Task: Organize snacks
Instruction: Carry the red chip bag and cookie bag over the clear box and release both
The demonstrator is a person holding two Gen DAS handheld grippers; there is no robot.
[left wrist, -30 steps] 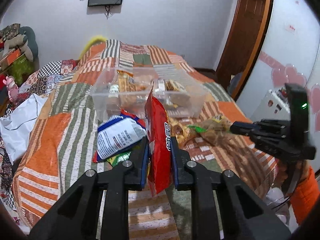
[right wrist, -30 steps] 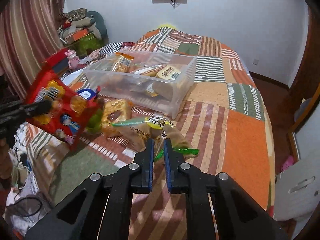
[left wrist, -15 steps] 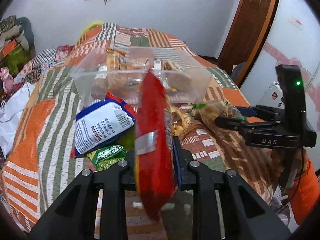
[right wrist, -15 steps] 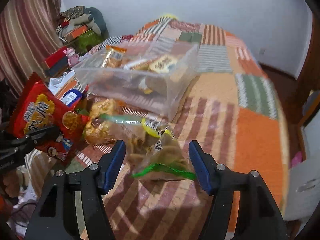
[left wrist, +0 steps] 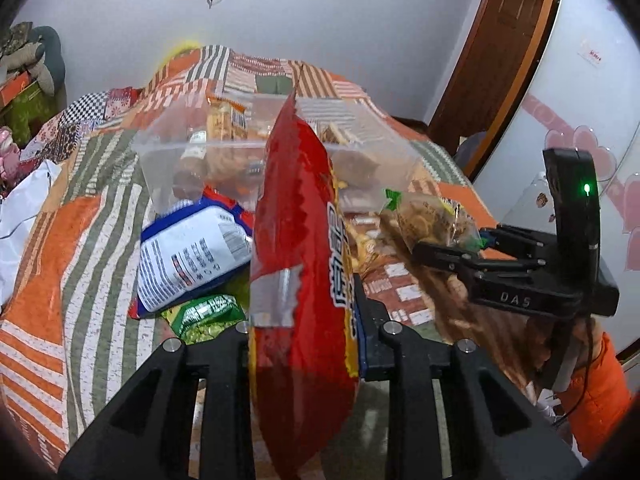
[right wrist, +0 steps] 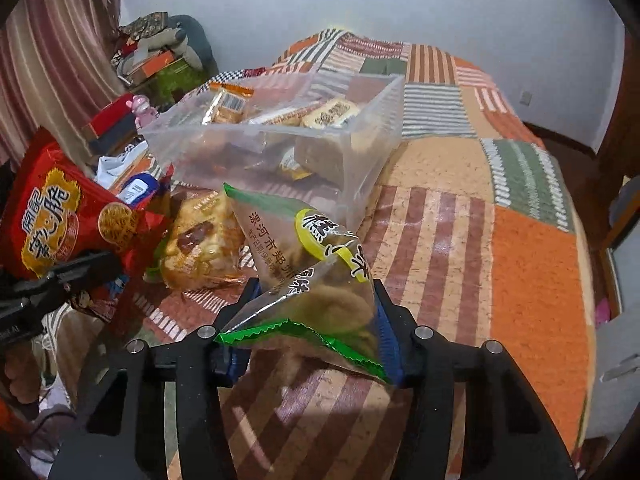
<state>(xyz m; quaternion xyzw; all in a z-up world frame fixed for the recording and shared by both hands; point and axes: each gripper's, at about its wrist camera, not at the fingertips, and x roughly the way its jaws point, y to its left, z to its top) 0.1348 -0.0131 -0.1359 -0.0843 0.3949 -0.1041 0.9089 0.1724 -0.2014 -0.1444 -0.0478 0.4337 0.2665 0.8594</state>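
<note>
— Grippers first: what are they doing?

— Left gripper (left wrist: 304,344) is pinching a red foil snack bag (left wrist: 300,280) edge-on between its black fingers, the bag standing upright and rising well above them. Right gripper (right wrist: 310,332) has just been closing its jaws, and a clear cookie bag with green serrated edges (right wrist: 312,280) sits between them, the blue pads pressing on its sides.

— And just past the fingers?

— Beyond the left gripper, to its left, a blue-and-white snack pouch (left wrist: 192,252) lies on the striped patchwork bedspread (left wrist: 80,280), with a small green packet (left wrist: 206,316) just beside it, nearer the tool. Ahead of the right gripper, to its left, a clear packet of golden pastry (right wrist: 200,244) rests against the cookie bag.

— Farther out?

— A clear plastic storage bin (right wrist: 360,160) stands on the bedspread ahead of both tools, several wrapped snacks already inside. An orange sleeve (left wrist: 596,396) shows behind the right gripper in the left wrist view.
</note>
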